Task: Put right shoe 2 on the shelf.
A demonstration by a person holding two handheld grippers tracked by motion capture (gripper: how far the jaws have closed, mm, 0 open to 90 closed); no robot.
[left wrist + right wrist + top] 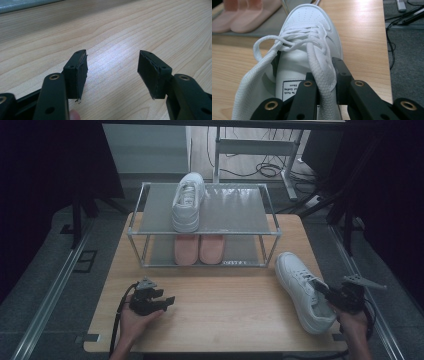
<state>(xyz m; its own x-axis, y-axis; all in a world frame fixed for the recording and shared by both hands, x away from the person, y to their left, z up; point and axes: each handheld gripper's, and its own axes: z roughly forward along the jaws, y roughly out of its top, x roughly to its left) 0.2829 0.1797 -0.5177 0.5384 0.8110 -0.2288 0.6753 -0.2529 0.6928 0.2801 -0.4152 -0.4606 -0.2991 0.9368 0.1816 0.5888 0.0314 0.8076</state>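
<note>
A white sneaker lies on the wooden table at the right, toe toward the rack. My right gripper is shut on the sneaker's outer collar wall near the heel. In the right gripper view, one jaw sits inside the sneaker and the other outside, so the right gripper pinches the mesh wall. The matching white sneaker stands on the top shelf of the metal shoe rack. My left gripper rests low over the table at the front left, open, and nothing lies between the jaws of the left gripper.
A pair of pink slippers sits on the rack's lower shelf, and the pink slippers show again in the right gripper view. The top shelf has bare room to the right of the sneaker. The table's right edge runs close beside the held sneaker. Cables lie on the floor beyond.
</note>
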